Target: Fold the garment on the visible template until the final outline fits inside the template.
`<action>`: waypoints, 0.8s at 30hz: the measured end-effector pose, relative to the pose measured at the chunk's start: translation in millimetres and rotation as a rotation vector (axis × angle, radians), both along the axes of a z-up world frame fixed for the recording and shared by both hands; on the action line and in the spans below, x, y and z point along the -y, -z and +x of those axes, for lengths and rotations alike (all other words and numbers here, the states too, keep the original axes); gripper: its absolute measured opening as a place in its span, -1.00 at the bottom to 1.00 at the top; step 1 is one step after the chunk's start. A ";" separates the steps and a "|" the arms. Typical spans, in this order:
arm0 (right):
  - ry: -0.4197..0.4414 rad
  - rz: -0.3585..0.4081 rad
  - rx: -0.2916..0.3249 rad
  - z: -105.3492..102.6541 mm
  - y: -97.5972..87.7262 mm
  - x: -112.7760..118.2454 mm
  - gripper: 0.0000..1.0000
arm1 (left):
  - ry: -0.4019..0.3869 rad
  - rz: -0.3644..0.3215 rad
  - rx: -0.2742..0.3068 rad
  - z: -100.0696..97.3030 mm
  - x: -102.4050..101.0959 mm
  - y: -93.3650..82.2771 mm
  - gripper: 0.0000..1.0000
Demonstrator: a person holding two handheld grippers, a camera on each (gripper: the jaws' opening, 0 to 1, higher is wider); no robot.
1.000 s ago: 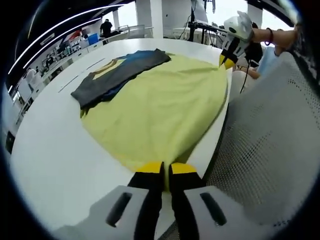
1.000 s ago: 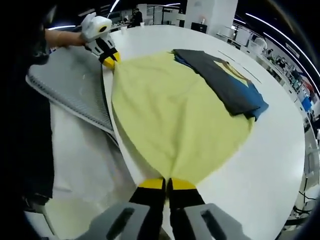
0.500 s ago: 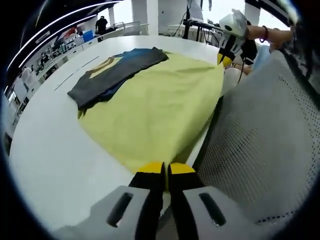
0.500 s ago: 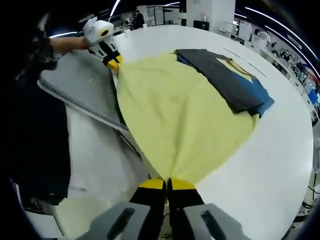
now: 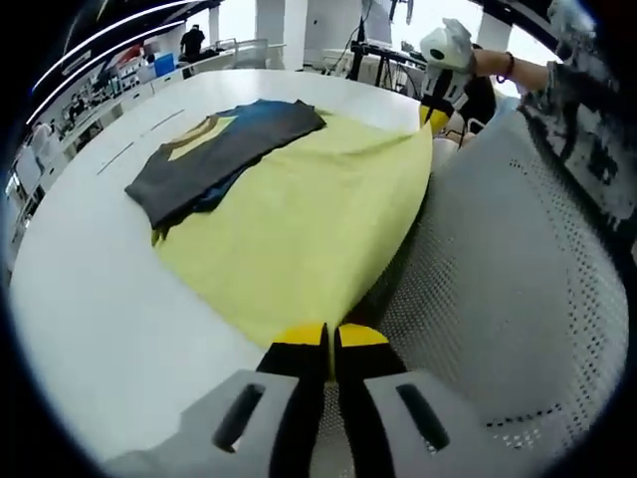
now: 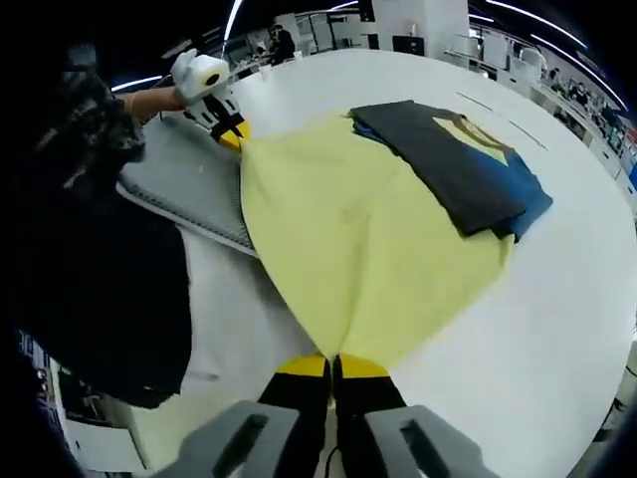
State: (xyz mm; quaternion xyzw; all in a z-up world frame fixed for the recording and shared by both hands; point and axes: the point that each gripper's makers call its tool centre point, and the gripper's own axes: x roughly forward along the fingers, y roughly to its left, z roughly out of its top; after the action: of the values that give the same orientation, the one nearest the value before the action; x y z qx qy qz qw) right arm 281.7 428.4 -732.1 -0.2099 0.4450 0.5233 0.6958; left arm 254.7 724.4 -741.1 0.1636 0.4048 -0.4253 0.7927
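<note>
the yellow garment (image 5: 304, 219) lies spread on the white table (image 5: 90, 299), with one edge pulled to the table's near side and lifted off it. a folded dark grey and blue garment with a yellow print (image 5: 214, 154) rests on the yellow garment's far edge, overlapping it.

left gripper (image 5: 326, 339): yellow-tipped jaws closed together, pinching one corner of the yellow garment at the table edge. in the right gripper view this gripper (image 6: 227, 127) appears at upper left, held by a hand (image 6: 154, 100), jaws on the cloth corner.

right gripper (image 6: 330, 366): jaws closed on the opposite corner of the same edge. in the left gripper view it (image 5: 435, 105) appears at upper right, gripping the cloth. the fabric runs taut between the two corners.

a grey perforated surface (image 5: 498, 299) sits just beside the table on the person's side. a dark sleeve (image 6: 100, 259) covers the left part of the right gripper view. background: workbenches (image 5: 95, 105), distant.
</note>
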 end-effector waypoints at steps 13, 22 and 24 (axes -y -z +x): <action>0.138 0.057 0.189 56.3 -38.1 -4.0 -1.00 | -0.135 -0.017 0.157 51.0 -6.2 -40.2 -1.00; 0.250 0.111 0.314 105.0 -62.2 -8.8 -1.00 | -0.269 -0.022 0.273 91.1 -13.0 -63.0 -1.00; 0.269 0.124 0.326 113.5 -66.3 -11.4 -1.00 | -0.321 -0.025 0.267 99.1 -16.3 -64.6 -1.00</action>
State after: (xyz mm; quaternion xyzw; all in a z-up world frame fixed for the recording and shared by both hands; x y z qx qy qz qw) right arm 395.2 439.8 -665.8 -0.1874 0.3176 0.4114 0.8335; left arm 353.8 740.8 -676.5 0.1421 0.3119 -0.2732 0.8988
